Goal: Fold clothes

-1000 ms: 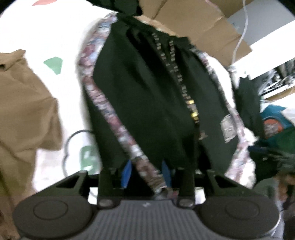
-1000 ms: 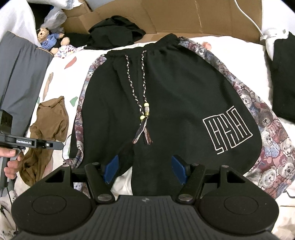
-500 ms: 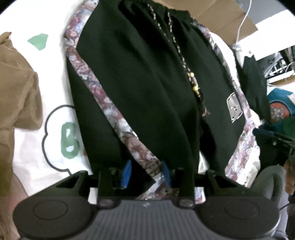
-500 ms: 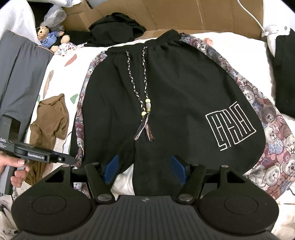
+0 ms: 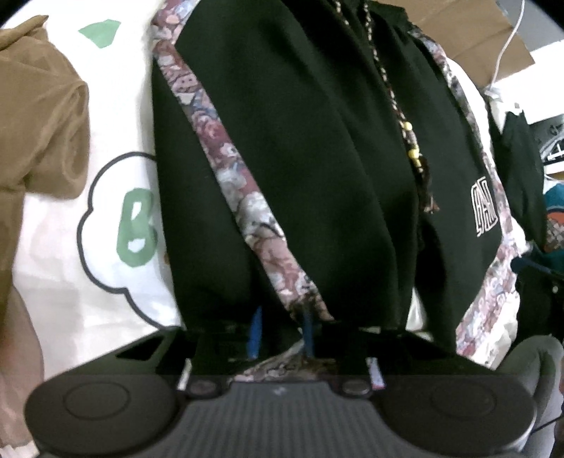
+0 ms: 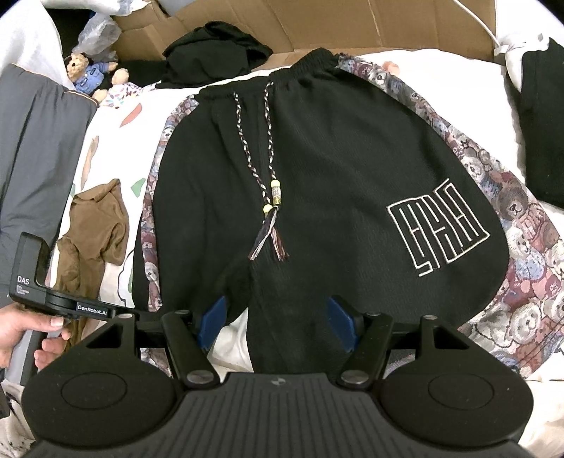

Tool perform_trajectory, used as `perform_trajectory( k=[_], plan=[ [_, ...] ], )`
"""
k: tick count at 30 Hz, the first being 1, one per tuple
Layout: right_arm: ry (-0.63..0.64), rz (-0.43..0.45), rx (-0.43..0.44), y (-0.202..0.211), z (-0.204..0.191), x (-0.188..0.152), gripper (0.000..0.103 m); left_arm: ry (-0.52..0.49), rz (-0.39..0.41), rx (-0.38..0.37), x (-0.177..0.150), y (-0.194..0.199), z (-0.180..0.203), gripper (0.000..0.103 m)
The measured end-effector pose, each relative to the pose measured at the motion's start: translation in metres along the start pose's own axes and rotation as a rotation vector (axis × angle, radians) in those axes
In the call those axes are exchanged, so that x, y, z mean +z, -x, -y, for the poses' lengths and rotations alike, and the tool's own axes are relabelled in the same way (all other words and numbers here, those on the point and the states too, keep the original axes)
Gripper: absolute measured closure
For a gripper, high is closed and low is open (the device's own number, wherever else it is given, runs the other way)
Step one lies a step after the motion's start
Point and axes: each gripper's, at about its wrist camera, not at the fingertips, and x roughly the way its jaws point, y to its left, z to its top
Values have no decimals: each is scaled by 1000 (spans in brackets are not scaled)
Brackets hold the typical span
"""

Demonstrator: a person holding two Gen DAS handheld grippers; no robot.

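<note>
Black shorts [image 6: 335,169] with teddy-bear print side panels and a white logo lie flat on the white printed sheet, waistband far, hems near. They also fill the left wrist view [image 5: 299,158]. My left gripper [image 5: 280,331] has its jaws narrowed around the hem at the bear-print stripe of the shorts' left leg; it also shows at the left of the right wrist view [image 6: 105,311]. My right gripper [image 6: 278,324] is open, its blue pads either side of the right leg's hem without holding it.
A brown garment [image 6: 95,232] lies left of the shorts. A grey garment [image 6: 31,148], a toy bear [image 6: 84,70], a black garment [image 6: 215,45] and cardboard [image 6: 352,21] ring the far side. Another black garment [image 6: 543,123] lies at right.
My left gripper moved in low to the left leg's hem and its jaws narrowed on the bear-print edge. My right gripper edged slightly nearer the shorts and stayed open.
</note>
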Motion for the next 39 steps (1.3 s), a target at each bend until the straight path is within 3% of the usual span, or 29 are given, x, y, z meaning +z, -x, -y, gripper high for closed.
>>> perform_trajectory(
  k=[9, 17, 31, 39],
  plan=[
    [2, -8, 6, -2, -1, -2, 35, -7, 15, -27, 1, 12, -3, 97],
    [1, 4, 34, 6, -2, 0, 34, 18, 105, -81, 9, 69, -14, 98],
    [24, -36, 114, -9, -30, -7, 34, 156, 200, -7, -31, 144, -86, 98],
    [21, -109, 123, -34, -40, -21, 33, 190, 192, 88, -38, 139, -121, 98]
  ],
)
